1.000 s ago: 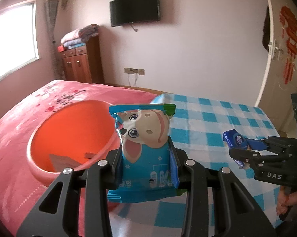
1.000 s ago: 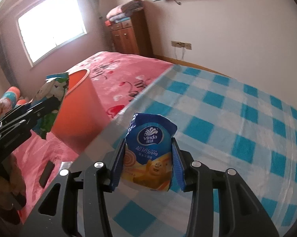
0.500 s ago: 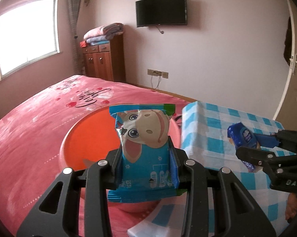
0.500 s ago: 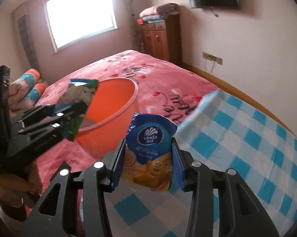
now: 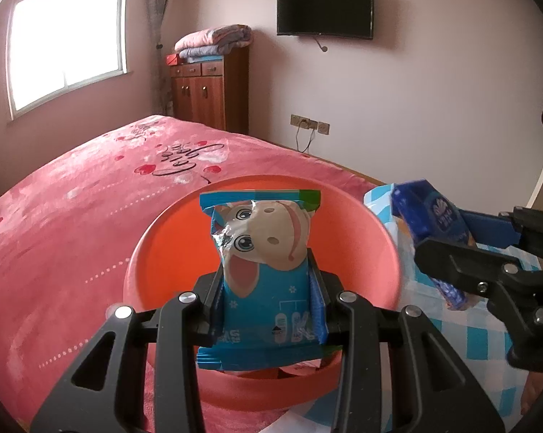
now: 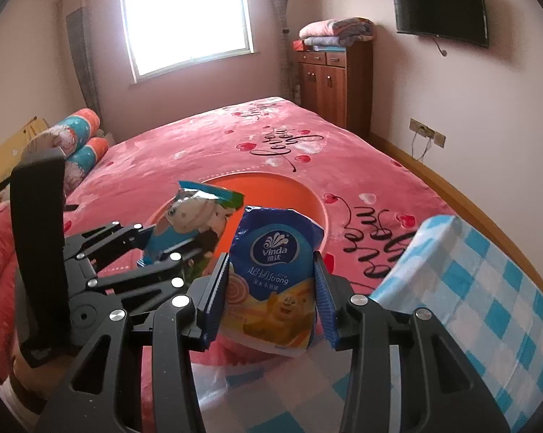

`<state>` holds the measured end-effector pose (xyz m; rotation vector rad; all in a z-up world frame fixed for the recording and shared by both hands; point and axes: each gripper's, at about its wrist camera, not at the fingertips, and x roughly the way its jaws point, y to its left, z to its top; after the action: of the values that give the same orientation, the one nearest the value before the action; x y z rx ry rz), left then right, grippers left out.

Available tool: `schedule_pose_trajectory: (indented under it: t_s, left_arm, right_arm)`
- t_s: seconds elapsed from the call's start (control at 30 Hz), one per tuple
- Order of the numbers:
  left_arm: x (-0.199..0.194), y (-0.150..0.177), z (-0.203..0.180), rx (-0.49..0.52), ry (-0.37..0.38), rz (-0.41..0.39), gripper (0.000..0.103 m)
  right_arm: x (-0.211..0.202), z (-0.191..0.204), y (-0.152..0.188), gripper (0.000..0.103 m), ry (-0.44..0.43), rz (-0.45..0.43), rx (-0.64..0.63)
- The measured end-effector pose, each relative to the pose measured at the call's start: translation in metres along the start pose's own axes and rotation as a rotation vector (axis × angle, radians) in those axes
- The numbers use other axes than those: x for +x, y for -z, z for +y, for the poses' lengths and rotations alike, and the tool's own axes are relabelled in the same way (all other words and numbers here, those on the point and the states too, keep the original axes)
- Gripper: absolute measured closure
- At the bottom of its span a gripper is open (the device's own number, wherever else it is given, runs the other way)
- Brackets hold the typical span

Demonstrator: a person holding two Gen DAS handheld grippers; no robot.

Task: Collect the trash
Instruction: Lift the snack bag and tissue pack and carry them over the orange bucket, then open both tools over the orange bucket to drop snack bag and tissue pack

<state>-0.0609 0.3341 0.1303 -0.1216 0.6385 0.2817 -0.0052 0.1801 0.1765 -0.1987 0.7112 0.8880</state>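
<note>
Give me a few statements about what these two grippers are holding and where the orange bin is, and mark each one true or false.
1. The left gripper is shut on a snack wrapper with a cartoon animal face. True.
2. The right gripper is empty. False: it is shut on a blue Vinda tissue pack.
3. The orange bin sits on a pink bedspread. True.
4. The snack wrapper already lies at the bottom of the bin. False: it is gripped and held above the bin's opening.
5. The checked cloth is red and white. False: it is blue and white.
</note>
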Motion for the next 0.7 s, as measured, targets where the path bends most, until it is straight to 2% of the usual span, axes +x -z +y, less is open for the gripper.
schedule_pose_trajectory:
  t_s: [0.07, 0.13, 0.17, 0.2, 0.23, 0.27, 0.33, 0.47, 0.7]
  left_arm:
    - [0.005, 0.000, 0.004, -0.009, 0.001, 0.008, 0.064]
    - [0.009, 0.001, 0.002, -0.021, 0.003, 0.016, 0.064]
    - [0.012, 0.001, 0.005, -0.035, 0.004, 0.021, 0.060]
    - [0.013, 0.002, 0.007, -0.045, 0.007, 0.026, 0.057]
    - [0.016, 0.002, 0.010, -0.054, 0.000, 0.026, 0.050]
    - [0.016, 0.002, 0.010, -0.055, -0.013, 0.018, 0.041]
    - [0.015, 0.002, 0.009, -0.049, -0.032, 0.010, 0.030]
    - [0.014, 0.001, 0.006, -0.037, -0.069, -0.006, 0.014]
    - [0.006, -0.001, -0.010, 0.003, -0.100, -0.021, 0.007]
  right_arm:
    - [0.009, 0.004, -0.004, 0.057, 0.002, 0.002, -0.014]
    - [0.019, 0.004, -0.005, 0.046, -0.006, 0.018, -0.021]
    - [0.022, 0.003, -0.005, 0.040, -0.004, 0.018, -0.019]
    - [0.024, 0.002, -0.005, 0.030, 0.002, 0.010, -0.010]
    - [0.024, 0.001, -0.003, 0.023, -0.006, -0.001, 0.003]
    - [0.024, -0.001, -0.002, 0.022, -0.019, -0.008, 0.014]
    - [0.020, -0.006, 0.001, 0.015, -0.024, -0.026, 0.042]
    - [0.008, -0.014, 0.008, 0.013, 0.007, -0.055, 0.077]
    - [-0.020, -0.026, 0.026, 0.012, 0.108, -0.113, 0.111]
